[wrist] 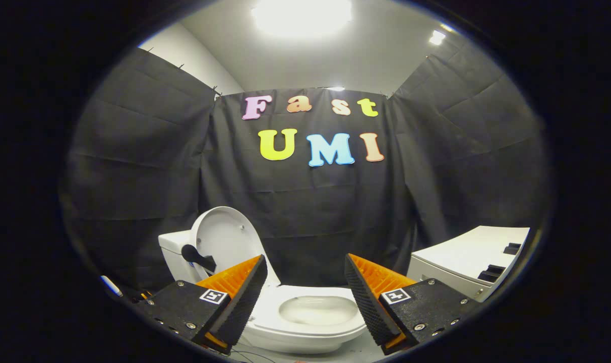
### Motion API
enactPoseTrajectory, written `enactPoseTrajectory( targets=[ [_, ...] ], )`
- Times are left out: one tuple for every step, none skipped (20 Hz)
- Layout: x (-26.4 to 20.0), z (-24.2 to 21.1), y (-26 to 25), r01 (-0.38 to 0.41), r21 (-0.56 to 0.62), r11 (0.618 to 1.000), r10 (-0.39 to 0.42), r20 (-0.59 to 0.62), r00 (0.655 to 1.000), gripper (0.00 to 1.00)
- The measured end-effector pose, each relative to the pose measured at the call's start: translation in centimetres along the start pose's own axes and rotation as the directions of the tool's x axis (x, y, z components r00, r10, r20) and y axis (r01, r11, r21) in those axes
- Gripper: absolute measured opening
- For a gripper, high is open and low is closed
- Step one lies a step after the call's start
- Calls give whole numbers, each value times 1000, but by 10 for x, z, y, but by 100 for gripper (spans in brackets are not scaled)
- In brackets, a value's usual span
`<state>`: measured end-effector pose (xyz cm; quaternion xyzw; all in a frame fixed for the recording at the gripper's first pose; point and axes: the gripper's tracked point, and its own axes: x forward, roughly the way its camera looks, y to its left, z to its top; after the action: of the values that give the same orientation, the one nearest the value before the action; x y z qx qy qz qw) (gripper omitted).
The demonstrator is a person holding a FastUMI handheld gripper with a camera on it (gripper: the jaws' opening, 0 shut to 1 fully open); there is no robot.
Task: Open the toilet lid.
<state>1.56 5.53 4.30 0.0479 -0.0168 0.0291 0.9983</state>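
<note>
Lid [225, 237] upright already: the toilet lid stands raised at the back of the toilet [305, 327], leaning against the cistern [173, 249], its pale underside turned toward the gripper. By that reading the task looks done, or all but done. A dark handle-like piece [197, 258] juts from the lid's near edge, probably there to give the fingers something to catch (a bare plastic rim would be slippery to pinch).

The gripper [305, 292] hangs in front of the bowl with its jaws released and spread wide, nothing between them; the open bowl [318, 308] and seat ring lie in the gap, just beyond the fingertips. One finger [242, 292] overlaps the lower edge of the lid in this view, though whether it touches cannot be told. Held this way, clear of the lid and level with the seat, the tool seems simply parked after letting go, or positioned to confirm that the lid rests on its own.

Floor under the toilet is pale and smooth, with thin cables [245, 355] trailing across it beneath the fingers. Black cloth walls close the booth on three sides, a white ceiling with bright lights sits above, and a white cabinet [467, 257] with dark fittings on its top stands well apart, beyond the other finger.
</note>
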Motion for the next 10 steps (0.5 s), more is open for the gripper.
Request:
enactPoseTrajectory(
  targets=[
    [-4, -6, -11, 24, 3, 1000, -24, -4, 1000, 95],
    [-7, -10, -17, 39, 8, 999, -39, -10, 999, 95],
    [-9, -14, -24, 56, 13, 998, -56, -19, 998, 95],
    [-10, -18, -28, 65, 16, 998, -65, -27, 998, 95],
    [-11, -22, -31, 73, 13, 997, -73, -40, 997, 95],
    [-12, -26, -33, 81, 3, 997, -81, -49, 996, 94],
    [-12, -28, -35, 84, -7, 996, -84, -57, 995, 94],
    [-13, -30, -35, 85, -13, 996, -86, -62, 994, 95],
    [-13, -31, -35, 84, -14, 996, -85, -69, 994, 95],
    [-14, -33, -34, 81, -12, 997, -81, -72, 994, 95]
  ],
)
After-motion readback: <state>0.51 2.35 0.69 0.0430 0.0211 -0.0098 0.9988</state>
